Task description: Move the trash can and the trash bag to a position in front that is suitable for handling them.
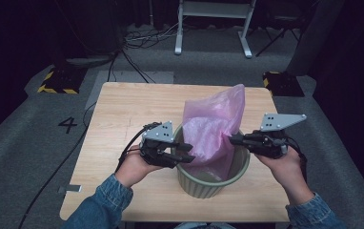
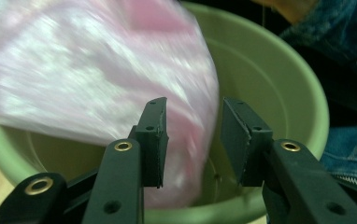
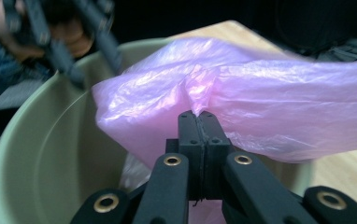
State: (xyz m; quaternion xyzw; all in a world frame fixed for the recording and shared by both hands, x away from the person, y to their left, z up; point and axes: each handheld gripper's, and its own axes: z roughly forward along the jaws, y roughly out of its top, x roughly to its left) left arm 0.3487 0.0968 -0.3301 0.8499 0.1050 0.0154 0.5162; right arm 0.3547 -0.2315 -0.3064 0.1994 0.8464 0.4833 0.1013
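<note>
We see both forearms in denim sleeves coming up from the bottom edge of the high view, one to each side. The left hand (image 1: 133, 168) grips the left gripper (image 1: 186, 152), which points level toward the right; its fingers (image 2: 152, 140) stand apart with a clear gap between them. The right hand (image 1: 285, 166) grips the right gripper (image 1: 232, 139), aimed level toward the left, its fingers (image 3: 189, 140) pressed flat together, a fold of thin film pinched at their tips.
</note>
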